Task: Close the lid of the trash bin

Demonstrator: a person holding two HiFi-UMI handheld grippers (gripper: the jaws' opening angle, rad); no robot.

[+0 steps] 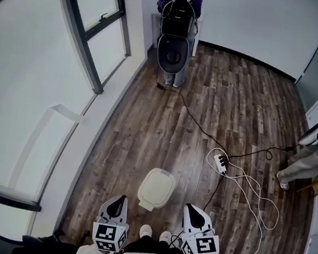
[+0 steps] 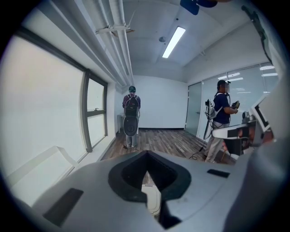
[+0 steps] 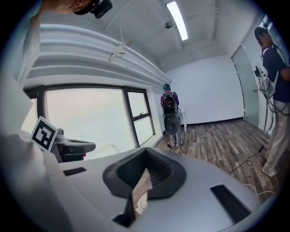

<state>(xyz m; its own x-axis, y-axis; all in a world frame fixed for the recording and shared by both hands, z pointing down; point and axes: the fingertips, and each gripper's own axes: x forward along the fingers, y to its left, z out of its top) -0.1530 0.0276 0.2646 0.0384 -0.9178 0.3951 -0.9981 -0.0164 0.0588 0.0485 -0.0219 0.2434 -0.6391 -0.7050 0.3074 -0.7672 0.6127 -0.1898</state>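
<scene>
Trash bin (image 1: 156, 187) stands on the wood floor (image 1: 243, 99), below and just ahead of me, between left gripper (image 1: 117, 203) and right gripper (image 1: 193, 211). Its long axis runs away from me. Both jaw pairs are pressed together and empty. Neither gripper is clearly nearer. Lid position unclear from above.

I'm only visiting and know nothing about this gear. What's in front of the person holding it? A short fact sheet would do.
Place: room with a wood floor, windows on the left
Trash bin: cream, on the floor ahead of both grippers; lid looks closed from above
Left gripper: jaws together, nothing held, not touching the bin
Right gripper: jaws together, nothing held, not touching the bin
Also there: person with a backpack at the far wall; power strip with cables, right of the bin
</scene>
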